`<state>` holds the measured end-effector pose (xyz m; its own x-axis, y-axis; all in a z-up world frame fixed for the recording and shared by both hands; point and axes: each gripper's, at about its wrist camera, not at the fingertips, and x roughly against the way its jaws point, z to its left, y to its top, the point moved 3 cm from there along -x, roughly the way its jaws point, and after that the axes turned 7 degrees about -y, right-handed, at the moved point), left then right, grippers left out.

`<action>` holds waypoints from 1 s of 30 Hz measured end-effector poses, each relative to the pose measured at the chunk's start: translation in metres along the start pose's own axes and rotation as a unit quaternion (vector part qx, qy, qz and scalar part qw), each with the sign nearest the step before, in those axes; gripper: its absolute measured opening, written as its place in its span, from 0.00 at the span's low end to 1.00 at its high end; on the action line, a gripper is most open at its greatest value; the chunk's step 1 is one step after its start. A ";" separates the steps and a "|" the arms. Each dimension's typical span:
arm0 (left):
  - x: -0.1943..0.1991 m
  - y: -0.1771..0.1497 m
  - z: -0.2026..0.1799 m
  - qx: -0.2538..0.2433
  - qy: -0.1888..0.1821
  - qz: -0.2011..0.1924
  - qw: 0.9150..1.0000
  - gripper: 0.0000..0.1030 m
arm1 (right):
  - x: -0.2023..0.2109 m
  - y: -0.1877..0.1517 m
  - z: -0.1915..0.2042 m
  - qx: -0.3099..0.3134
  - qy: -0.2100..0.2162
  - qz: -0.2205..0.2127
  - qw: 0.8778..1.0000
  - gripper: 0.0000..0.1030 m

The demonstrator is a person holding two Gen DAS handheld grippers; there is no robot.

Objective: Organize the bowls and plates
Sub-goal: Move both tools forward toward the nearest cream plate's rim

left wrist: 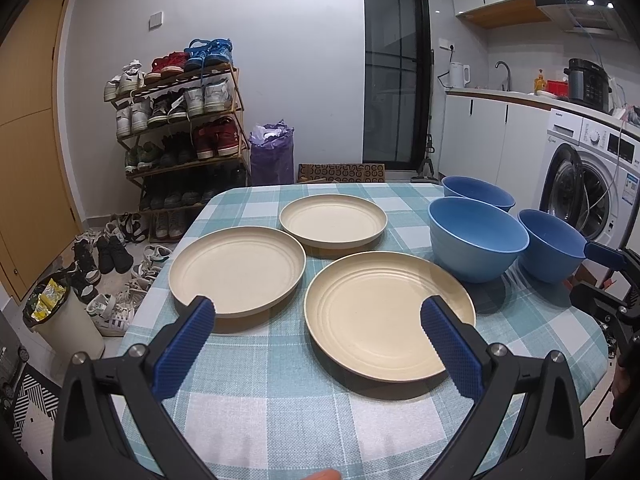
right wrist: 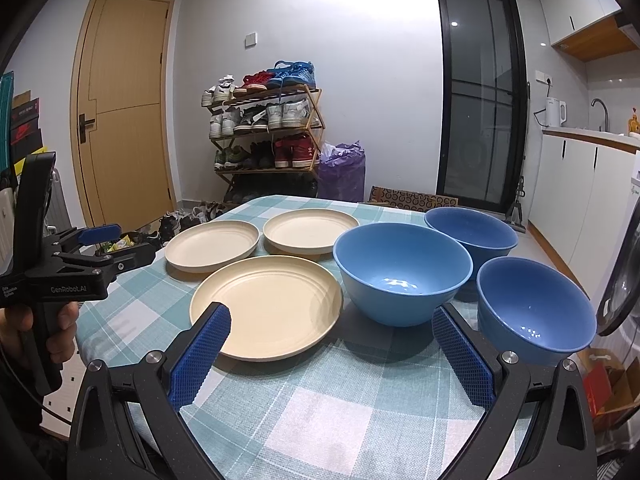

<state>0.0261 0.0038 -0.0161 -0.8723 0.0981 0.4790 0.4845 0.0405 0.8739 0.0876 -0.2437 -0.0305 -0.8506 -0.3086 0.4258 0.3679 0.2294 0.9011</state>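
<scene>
Three cream plates lie apart on the checked tablecloth: a near plate (left wrist: 388, 320) (right wrist: 266, 308), a left plate (left wrist: 236, 272) (right wrist: 212, 246) and a far plate (left wrist: 332, 220) (right wrist: 310, 230). To their right stand three blue bowls: a light blue middle bowl (left wrist: 476, 240) (right wrist: 402, 272), a far bowl (left wrist: 476, 192) (right wrist: 472, 232) and a right bowl (left wrist: 552, 248) (right wrist: 534, 312). My left gripper (left wrist: 318, 316) (right wrist: 120, 246) is open above the table's near edge, in front of the near and left plates. My right gripper (right wrist: 331, 320) is open too, between the near plate and the middle bowl, holding nothing.
The table (right wrist: 340, 420) has a rounded edge with a drop on the left. A shoe rack (left wrist: 180, 120), loose shoes and a bin (left wrist: 60, 316) stand on the floor to the left. A washing machine (left wrist: 588, 184) is close on the right. A hand (right wrist: 60, 328) grips the left tool.
</scene>
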 end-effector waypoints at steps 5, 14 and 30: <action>-0.004 -0.002 0.003 0.002 0.004 0.004 1.000 1.00 | -0.005 -0.002 -0.001 -0.002 0.001 0.006 1.000 1.00; -0.011 -0.003 0.007 0.004 0.010 0.008 1.000 1.00 | -0.011 -0.004 -0.008 -0.008 0.002 0.012 1.000 1.00; -0.033 0.001 0.014 0.014 0.008 0.025 1.000 1.00 | -0.039 0.001 -0.014 -0.011 0.010 0.032 0.999 1.00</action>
<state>0.0566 0.0150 -0.0320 -0.8475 0.0851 0.5239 0.5294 0.0644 0.8459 0.1264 -0.2439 -0.0452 -0.8177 -0.3124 0.4834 0.4290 0.2293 0.8737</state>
